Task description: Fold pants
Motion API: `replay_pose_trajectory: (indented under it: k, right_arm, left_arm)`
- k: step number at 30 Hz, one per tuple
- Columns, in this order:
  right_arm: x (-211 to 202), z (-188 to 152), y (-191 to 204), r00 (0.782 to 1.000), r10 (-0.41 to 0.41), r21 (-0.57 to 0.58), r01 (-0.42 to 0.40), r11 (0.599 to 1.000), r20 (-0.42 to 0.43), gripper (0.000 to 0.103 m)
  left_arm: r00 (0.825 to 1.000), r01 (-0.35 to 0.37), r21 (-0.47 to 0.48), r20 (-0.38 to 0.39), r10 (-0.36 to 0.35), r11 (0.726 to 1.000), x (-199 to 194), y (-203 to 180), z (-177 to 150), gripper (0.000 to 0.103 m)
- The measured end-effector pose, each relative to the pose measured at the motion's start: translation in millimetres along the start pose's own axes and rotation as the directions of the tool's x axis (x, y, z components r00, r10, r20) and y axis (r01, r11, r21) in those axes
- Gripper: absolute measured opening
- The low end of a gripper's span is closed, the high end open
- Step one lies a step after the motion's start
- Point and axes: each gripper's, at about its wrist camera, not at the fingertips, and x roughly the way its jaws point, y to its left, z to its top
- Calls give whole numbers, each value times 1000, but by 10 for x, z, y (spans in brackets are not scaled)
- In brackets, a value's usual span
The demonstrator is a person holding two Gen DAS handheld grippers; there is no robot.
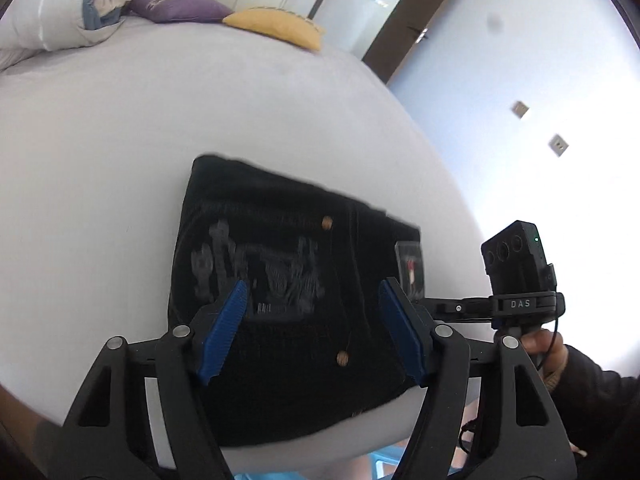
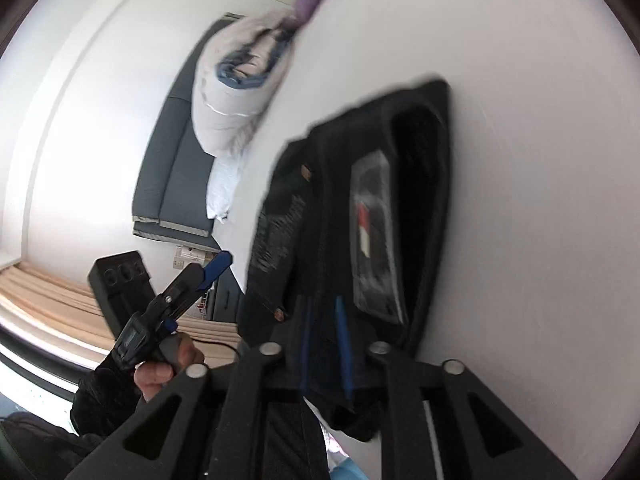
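Evidently the folding is nearly finished: the pants (image 1: 296,292) lie as a compact dark rectangle on the bed (image 1: 120,140), near its edge, back pocket print and waistband patch facing up. My left gripper (image 1: 312,320) hangs above them with its blue pads spread wide and nothing between them. My right gripper (image 2: 324,344) is narrowed onto the near edge of the fabric, pinching it. What remains, I judge, is letting go and perhaps a last smoothing. Only "DAS" is readable, on the right rig's mount (image 1: 520,303); the patch lettering is too blurred.
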Motion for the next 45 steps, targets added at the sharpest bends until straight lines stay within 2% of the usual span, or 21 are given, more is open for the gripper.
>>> replay_pose_trajectory:
  k: [3,5,6,8,9,10,13,17,22,23,24,27,28,30,33,34,35,36,37,40,45]
  right_arm:
    - [-12,219,79,998,45,-2,-45,999,37,21]
    - [62,343,80,998,45,-1,-45,999,47,21]
    - [124,389,47,998,39,17,-40,999,42,21]
    - [221,420,-43,1000,-14,35,13,999,15,20]
    - [296,434,-87,997,-79,42,80,996,-8,10]
    - [338,411,-152,993,-119,45,120,992,-23,0]
    - [257,358,-234,994,-105,56,105,993,0,0]
    - [199,292,-257,992,-128,29,128,991,11,0]
    - [185,268,-164,986,-168,12,168,986,10,0]
    - [196,262,-98,985,-175,5,175,985,8,4]
    - [152,228,-32,984,-179,-1,179,984,14,14]
    - [-132,68,88,985,-145,1,146,989,97,55]
    - [-244,13,114,979,-154,5,155,988,132,63]
    - [-413,-71,94,973,-157,37,153,988,167,65]
    - [-438,-115,-56,974,-174,106,160,981,142,65]
    - [-406,-111,-96,970,-205,131,188,973,130,65]
    - [-364,-109,-149,967,-228,164,208,964,116,65]
    - [-328,-107,-186,966,-235,187,213,959,109,65]
    - [-306,-105,-210,963,-250,201,225,953,104,64]
    - [-215,-46,-219,970,-231,220,208,953,82,65]
    - [1,127,-241,970,-240,265,220,939,44,64]
  left_arm:
    - [999,41,5,0,-41,999,176,70,269,53]
    - [998,59,-34,-36,-61,998,381,101,359,28]
    - [994,75,-54,-72,-79,996,537,175,405,24]
    - [988,35,-47,-149,-41,998,817,291,406,11]
    - [981,-3,-49,-193,-6,999,954,360,362,4]
    - [975,-13,-66,-223,-2,998,1058,449,295,2]
    - [978,-9,-95,-209,-11,995,1027,519,176,2]
    - [982,-72,-8,-176,70,997,752,292,-64,1]
    - [980,-44,-56,-198,32,997,498,242,-459,2]
    - [979,-46,-40,-201,37,998,457,212,-529,2]
    - [975,-47,-23,-218,41,999,422,176,-597,2]
    - [977,-67,1,-204,66,998,209,131,-655,2]
    - [981,-76,-4,-182,74,997,103,147,-643,3]
    - [988,-88,-23,-132,84,996,-19,207,-547,3]
    - [992,-78,-92,-108,68,993,-41,451,-312,18]
    - [991,-72,-117,-120,58,990,-9,530,-239,41]
    - [990,-68,-137,-130,50,988,29,595,-180,79]
    - [991,-64,-147,-124,46,987,70,638,-137,90]
    - [992,-53,-147,-122,35,988,88,663,-107,95]
    - [982,0,-152,-185,-28,988,316,703,-14,95]
    - [956,-39,-188,-292,-18,981,595,866,56,95]
